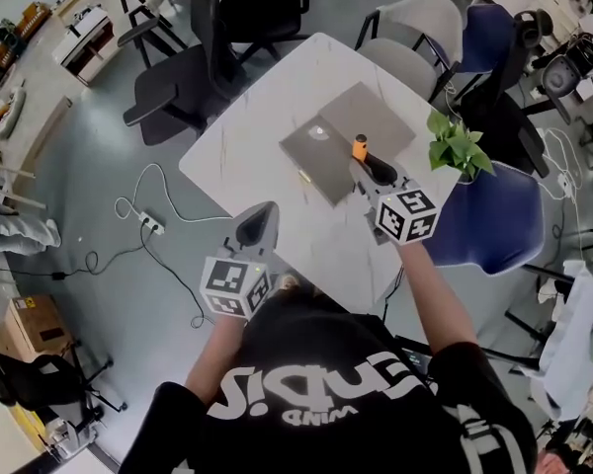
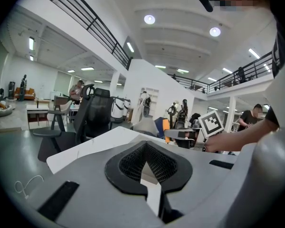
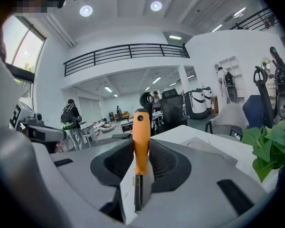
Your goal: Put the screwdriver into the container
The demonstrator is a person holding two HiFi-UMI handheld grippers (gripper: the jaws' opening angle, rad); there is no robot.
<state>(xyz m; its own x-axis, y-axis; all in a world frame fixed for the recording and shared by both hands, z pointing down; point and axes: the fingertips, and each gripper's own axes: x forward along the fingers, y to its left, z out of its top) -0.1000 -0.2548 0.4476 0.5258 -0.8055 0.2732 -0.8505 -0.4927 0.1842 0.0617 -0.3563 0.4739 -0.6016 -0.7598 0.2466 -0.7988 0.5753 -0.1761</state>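
An orange-handled screwdriver (image 1: 360, 147) stands upright in my right gripper (image 1: 368, 164), whose jaws are shut on it. In the right gripper view the orange handle (image 3: 141, 141) rises from between the jaws of that gripper (image 3: 140, 177), and the shaft is hidden between them. The flat grey container (image 1: 348, 134) lies open on the white table (image 1: 277, 87). The screwdriver is over its near right part. My left gripper (image 1: 260, 217) is at the table's near left edge with its jaws together and nothing in them; it shows the same way in its own view (image 2: 149, 177).
A green potted plant (image 1: 457, 146) stands at the table's right corner, close to the right gripper. A small yellow bit (image 1: 303, 177) lies by the container's near edge. Office chairs (image 1: 188, 77) ring the table's far sides. Cables and a power strip (image 1: 150, 223) lie on the floor at left.
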